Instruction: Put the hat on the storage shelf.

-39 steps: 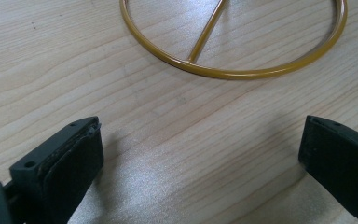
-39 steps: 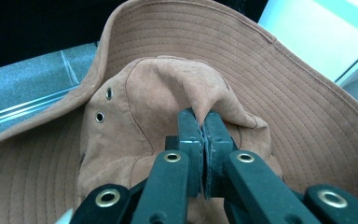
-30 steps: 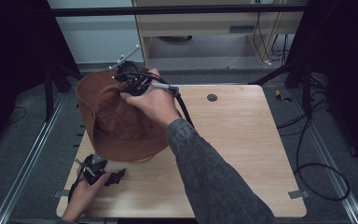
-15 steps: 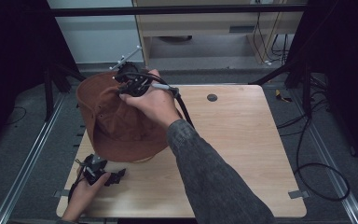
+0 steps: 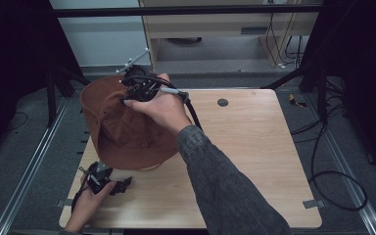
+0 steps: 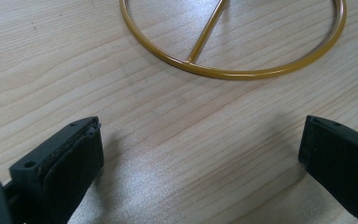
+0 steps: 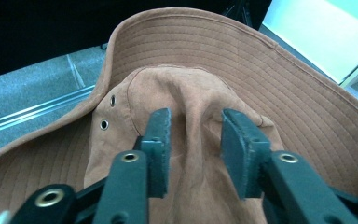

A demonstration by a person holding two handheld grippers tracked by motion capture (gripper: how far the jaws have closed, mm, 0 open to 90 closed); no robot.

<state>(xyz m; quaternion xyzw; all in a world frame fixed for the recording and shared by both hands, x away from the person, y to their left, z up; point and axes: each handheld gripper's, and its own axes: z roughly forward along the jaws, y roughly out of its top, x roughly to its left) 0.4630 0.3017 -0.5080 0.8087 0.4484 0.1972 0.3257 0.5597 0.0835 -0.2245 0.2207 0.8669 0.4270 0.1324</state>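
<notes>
The left gripper rests low on the worktop near its front left corner, jaws spread wide over bare wood, a yellow wire ring lying just ahead of them. Beside it toward the back left, the brown bucket hat overhangs the worktop's edge. The right gripper pinches a fold of the hat's crown between its jaws, brim curving behind. The worktop's right half offers open room.
</notes>
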